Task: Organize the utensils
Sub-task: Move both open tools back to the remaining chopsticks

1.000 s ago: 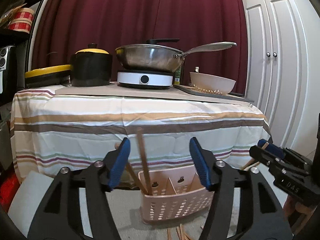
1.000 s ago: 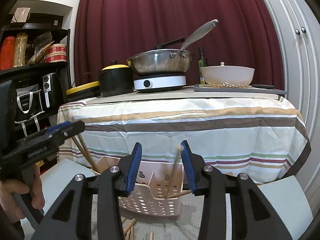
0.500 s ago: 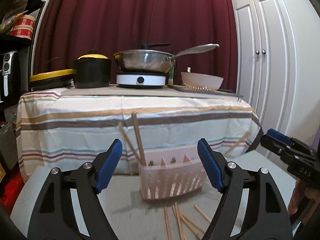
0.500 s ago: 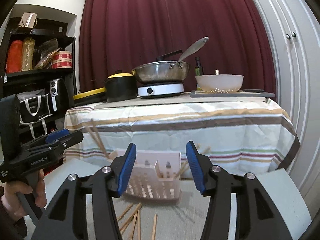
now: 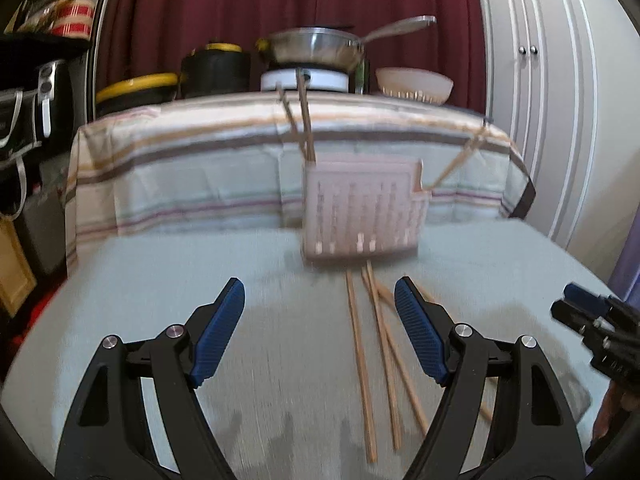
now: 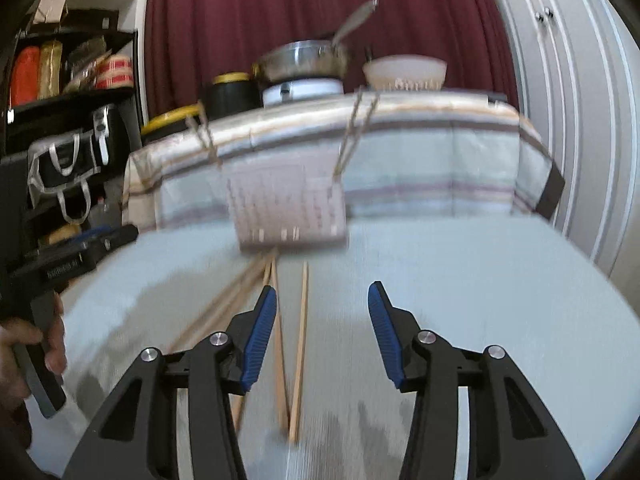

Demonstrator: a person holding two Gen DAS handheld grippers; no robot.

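Note:
A pink perforated utensil basket stands on the pale grey table, with a few wooden chopsticks upright in it. It also shows in the right wrist view. Several loose chopsticks lie flat in front of it, and they show in the right wrist view too. My left gripper is open and empty, above the table just left of the loose chopsticks. My right gripper is open and empty above them. Both views are blurred.
Behind stands a striped-cloth table with a steel pan on a white cooker, a black pot and a white bowl. A black shelf is at left, white cupboard doors at right.
Both grippers have risen and pulled back from the basket and tilted down, so the tabletop and loose chopsticks now show. Both stayed open and empty.

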